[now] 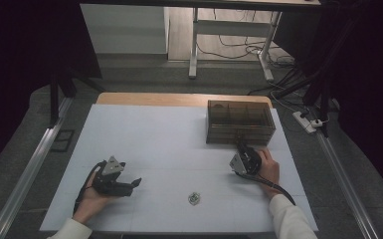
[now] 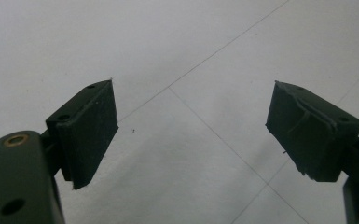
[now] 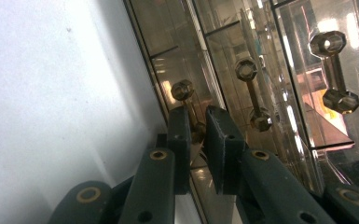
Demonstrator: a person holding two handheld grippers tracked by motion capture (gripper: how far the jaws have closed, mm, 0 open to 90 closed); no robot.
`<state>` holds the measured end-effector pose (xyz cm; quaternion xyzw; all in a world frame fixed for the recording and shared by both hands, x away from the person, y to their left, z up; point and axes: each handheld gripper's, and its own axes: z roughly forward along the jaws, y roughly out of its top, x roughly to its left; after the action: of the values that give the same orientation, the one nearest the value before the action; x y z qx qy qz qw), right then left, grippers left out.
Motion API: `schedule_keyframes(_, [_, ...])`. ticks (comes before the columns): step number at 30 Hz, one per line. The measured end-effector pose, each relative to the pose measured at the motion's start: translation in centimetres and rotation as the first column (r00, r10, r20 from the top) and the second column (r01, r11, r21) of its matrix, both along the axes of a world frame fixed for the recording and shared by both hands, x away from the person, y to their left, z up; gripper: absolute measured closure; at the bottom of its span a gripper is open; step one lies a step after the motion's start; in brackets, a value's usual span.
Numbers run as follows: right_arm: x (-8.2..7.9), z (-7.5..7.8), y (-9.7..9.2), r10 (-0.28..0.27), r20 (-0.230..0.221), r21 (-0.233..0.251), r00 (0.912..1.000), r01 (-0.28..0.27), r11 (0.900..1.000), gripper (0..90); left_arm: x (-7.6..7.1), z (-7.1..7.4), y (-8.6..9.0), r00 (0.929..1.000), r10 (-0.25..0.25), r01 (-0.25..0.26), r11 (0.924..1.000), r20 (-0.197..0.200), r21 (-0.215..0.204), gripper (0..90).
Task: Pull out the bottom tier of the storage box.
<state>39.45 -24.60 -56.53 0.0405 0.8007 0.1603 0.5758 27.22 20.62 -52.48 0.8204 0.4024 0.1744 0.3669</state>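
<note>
The right gripper [image 3: 196, 123] has its jaws nearly closed around a drawer handle [image 3: 189, 109]; a loose hold could slip off. The left gripper [image 2: 191, 135] sits open, empty.

A: Both grippers are black. The left gripper [image 1: 129, 183] carries a grey three-cornered plate on top, and so does the right gripper [image 1: 242, 150].

B: Cables?

A: A black one trails from each. In the gripper views the jaw arms show brass-ringed screw holes, and the left gripper's pads [image 2: 92, 128] are flat dark blocks with small holes; one looks scuffed at its edge, though it's dim.

B: Clothing?

A: White sleeves [image 1: 290, 219] on both arms.
</note>
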Motion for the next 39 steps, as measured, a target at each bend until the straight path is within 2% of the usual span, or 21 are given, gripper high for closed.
schedule_keyframes(9, [-0.03,0.02,-0.04,-0.007,0.01,-0.029,0.9999,0.007,0.9995,80.5,-0.11,0.05,0.03,1.0,0.001,-0.001,1.0,0.004,0.002,16.5])
schedule_keyframes(12, [-0.01,-0.1,-0.02,-0.006,0.013,-0.023,0.9999,0.006,0.9997,80.4,-0.13,0.04,0.11,1.0,0.005,-0.005,1.0,0.005,-0.002,16.6])
schedule_keyframes(14, [0.0,-0.1,-0.02,-0.004,0.017,-0.042,0.9998,0.005,0.9991,79.8,-0.14,0.05,0.21,0.9999,0.009,-0.009,1.0,0.006,-0.003,16.6])
schedule_keyframes(16, [0.14,-0.15,-0.06,-0.019,0.012,-0.037,0.9997,0.019,0.9991,79.7,-0.15,0.04,0.2,0.9999,0.01,-0.01,0.9999,0.006,-0.002,16.7])
schedule_keyframes(25, [0.27,-0.21,-0.07,-0.017,0.007,-0.022,0.9998,0.017,0.9996,79.4,-0.18,0.05,0.19,0.9999,0.009,-0.009,1.0,0.009,-0.002,16.8])
schedule_keyframes(35, [0.37,-0.26,0.01,-0.029,0.017,-0.037,0.9994,0.03,0.9989,79.3,-0.15,0.04,0.12,0.9999,0.009,-0.009,1.0,0.01,-0.002,16.9])
schedule_keyframes(39, [0.41,-0.24,0.0,-0.024,0.026,-0.057,0.9994,0.026,0.9981,79.3,-0.19,0.06,0.18,0.9999,0.008,-0.008,1.0,0.014,0.001,16.9])
